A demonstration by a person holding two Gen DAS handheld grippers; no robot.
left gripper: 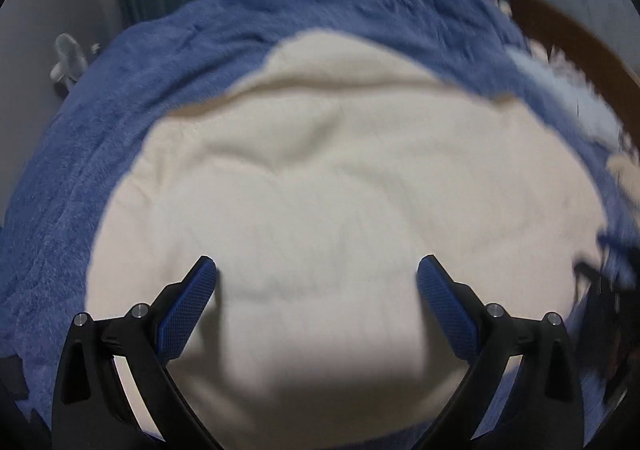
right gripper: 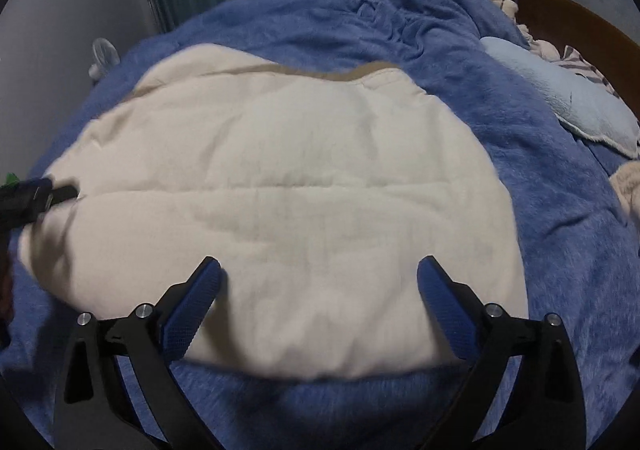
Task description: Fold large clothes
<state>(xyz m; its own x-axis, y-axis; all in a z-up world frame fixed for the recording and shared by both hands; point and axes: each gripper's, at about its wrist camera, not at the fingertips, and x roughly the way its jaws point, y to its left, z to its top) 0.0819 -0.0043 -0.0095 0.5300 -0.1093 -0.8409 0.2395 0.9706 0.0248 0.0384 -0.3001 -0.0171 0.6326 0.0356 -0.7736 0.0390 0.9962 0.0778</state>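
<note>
Both the left gripper (left gripper: 316, 270) and right gripper (right gripper: 318, 270) hover with jaws spread wide, empty, over the cream fleecy garment (right gripper: 280, 185) lying mid-frame on the fuzzy blue blanket (right gripper: 540, 209).

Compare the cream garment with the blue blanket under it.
The cream garment is pale and lies fairly flat with light creases; the blue blanket is dark blue, fuzzy and bunched into deep folds at the far end. The garment covers only the middle; the blanket spreads past it on every side. Both are soft fabric.

Matt cream cloth garment (right gripper: 280, 189), fuzzy blanket (right gripper: 520, 189)
</note>
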